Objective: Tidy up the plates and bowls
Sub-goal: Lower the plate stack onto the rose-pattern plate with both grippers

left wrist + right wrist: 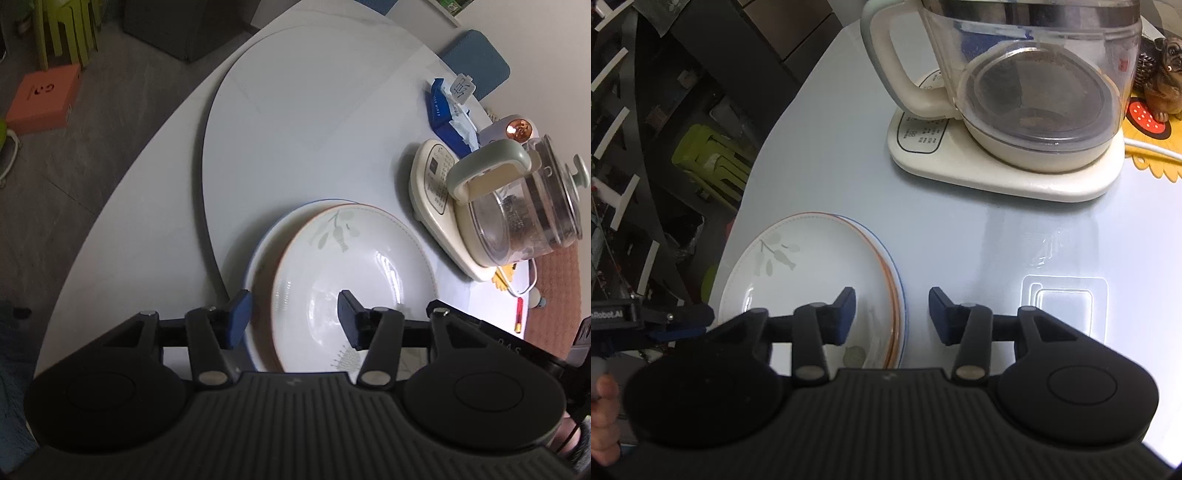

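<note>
Glossy round ceramic plates sat stacked on the smooth pale counter. Left tool straddled the stack's rim, jaws wide. Right tool likewise spread wide, gripping nothing.

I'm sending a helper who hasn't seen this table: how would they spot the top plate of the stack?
On the pale table, find the glass kettle on its cream base. Beside it sits a plate stack; the top plate has an orange rim and leaf sprig, unlike the blue-rimmed plate beneath.
</note>
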`<state>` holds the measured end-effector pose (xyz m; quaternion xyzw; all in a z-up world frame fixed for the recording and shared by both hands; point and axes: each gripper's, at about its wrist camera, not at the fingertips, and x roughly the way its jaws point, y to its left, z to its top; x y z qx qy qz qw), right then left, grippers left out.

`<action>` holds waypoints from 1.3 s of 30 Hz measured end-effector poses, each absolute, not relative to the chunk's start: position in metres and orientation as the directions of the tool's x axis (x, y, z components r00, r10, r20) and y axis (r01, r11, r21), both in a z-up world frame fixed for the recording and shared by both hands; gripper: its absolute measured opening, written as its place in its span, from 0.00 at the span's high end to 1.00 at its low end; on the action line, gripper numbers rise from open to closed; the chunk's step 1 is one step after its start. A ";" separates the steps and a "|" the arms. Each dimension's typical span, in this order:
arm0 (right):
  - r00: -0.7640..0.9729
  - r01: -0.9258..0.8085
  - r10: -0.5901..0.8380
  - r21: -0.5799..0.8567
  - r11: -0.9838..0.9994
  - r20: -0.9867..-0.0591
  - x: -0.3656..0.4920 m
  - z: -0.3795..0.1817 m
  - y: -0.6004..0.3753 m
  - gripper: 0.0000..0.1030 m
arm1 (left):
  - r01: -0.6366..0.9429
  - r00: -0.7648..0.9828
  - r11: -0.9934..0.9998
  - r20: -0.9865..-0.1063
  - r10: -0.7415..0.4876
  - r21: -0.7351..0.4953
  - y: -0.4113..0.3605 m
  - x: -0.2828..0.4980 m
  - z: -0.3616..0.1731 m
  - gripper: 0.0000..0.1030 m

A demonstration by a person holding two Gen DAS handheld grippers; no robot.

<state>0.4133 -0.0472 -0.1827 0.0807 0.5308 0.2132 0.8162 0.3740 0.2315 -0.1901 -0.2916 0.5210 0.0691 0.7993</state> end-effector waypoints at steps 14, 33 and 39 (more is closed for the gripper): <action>0.301 -0.224 0.448 0.394 0.891 -0.842 0.415 -0.208 -0.036 0.68 | -0.377 0.456 0.853 -0.874 -0.168 -0.361 0.226 0.381 -0.227 0.52; 0.289 -0.192 0.468 0.429 0.883 -0.835 0.413 -0.206 -0.076 0.70 | -0.309 0.431 0.875 -0.875 -0.220 -0.373 0.191 0.396 -0.228 0.53; 0.307 -0.162 0.453 0.423 0.891 -0.837 0.408 -0.205 -0.102 0.70 | -0.276 0.419 0.885 -0.875 -0.241 -0.376 0.166 0.402 -0.230 0.53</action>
